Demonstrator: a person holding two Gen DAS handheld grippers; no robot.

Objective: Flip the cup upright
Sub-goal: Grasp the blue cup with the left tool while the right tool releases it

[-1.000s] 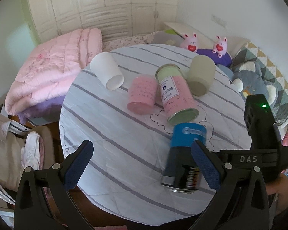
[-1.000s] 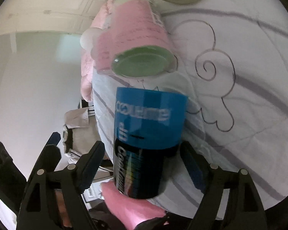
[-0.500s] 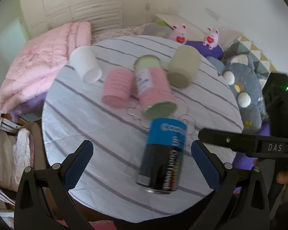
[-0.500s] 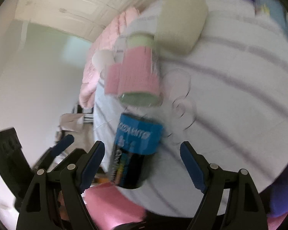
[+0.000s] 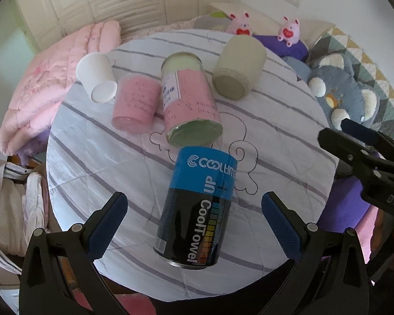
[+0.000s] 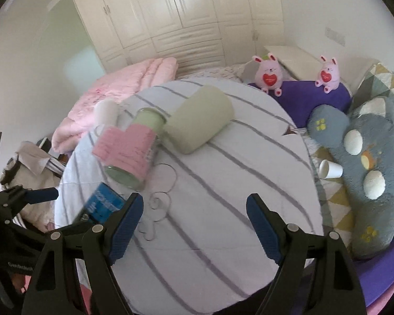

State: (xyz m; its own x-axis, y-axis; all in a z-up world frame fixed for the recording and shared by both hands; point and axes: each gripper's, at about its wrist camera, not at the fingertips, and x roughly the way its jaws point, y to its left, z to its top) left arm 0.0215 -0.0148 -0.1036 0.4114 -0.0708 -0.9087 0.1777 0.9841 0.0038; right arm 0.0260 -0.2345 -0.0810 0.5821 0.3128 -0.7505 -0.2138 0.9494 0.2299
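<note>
A blue and black can-shaped cup lies on its side near the front of the round striped table. My left gripper is open, its fingers on either side of the cup and apart from it. My right gripper is open and empty over the table's front middle; the blue cup shows at its left, partly behind the left finger. Behind it lie a pink and green cup, a small pink cup, a white paper cup and a beige cup, all on their sides.
A pink quilt lies on the bed behind the table. Plush toys and pink bunnies sit at the right. A small white cup lies beside the grey plush. My right gripper also shows in the left wrist view.
My right gripper has swung away from the blue cup and turned level over the table. My left gripper has moved in so its fingers flank the cup.
</note>
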